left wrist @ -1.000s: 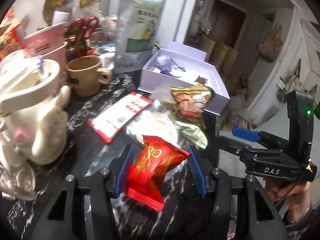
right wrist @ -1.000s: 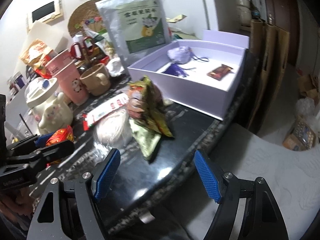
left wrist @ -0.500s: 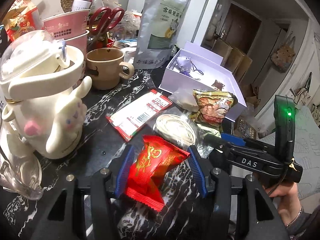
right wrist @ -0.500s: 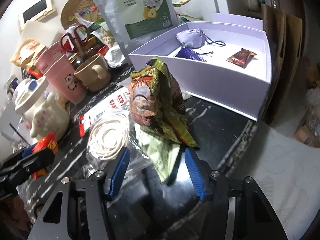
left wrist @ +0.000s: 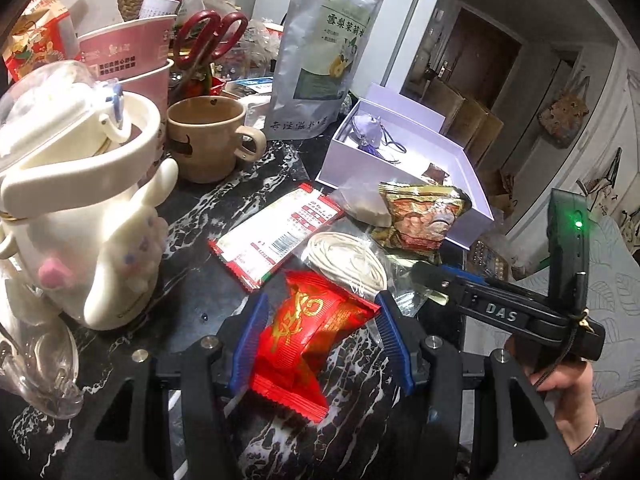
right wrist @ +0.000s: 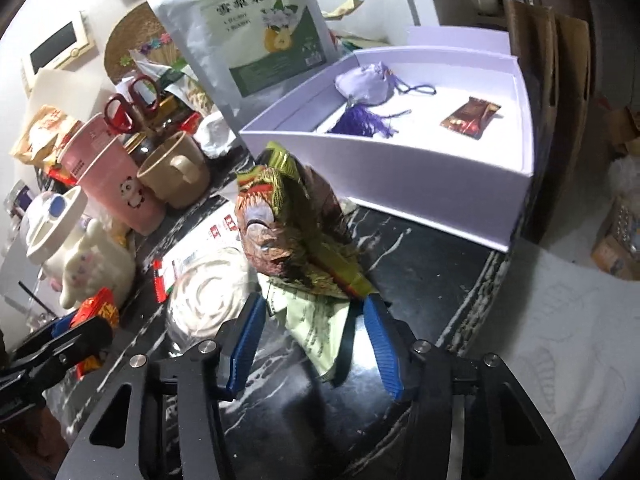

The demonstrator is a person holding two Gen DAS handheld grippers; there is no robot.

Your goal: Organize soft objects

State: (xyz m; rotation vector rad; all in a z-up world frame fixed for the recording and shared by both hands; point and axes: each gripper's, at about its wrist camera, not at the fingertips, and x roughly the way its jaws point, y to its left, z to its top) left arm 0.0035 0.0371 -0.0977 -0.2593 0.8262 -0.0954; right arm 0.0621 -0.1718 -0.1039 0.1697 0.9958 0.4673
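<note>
My left gripper is shut on a red snack packet and holds it over the black marble table. My right gripper is open, its blue pads on either side of a pale green sachet that lies under a gold-and-brown snack bag. The snack bag also shows in the left wrist view, with the right gripper beside it. A lilac open box holds a purple tasselled pouch and a brown sweet.
A bagged white cable coil and a red-and-white flat packet lie mid-table. A white bunny cup, a tan mug, pink paper cups, red scissors and a silver tea pouch crowd the left and back. The table edge runs at right.
My right gripper has moved in toward the snack bag and narrowed its jaws around the green sachet. My left gripper has kept the red packet and moved slightly closer to the cups.
</note>
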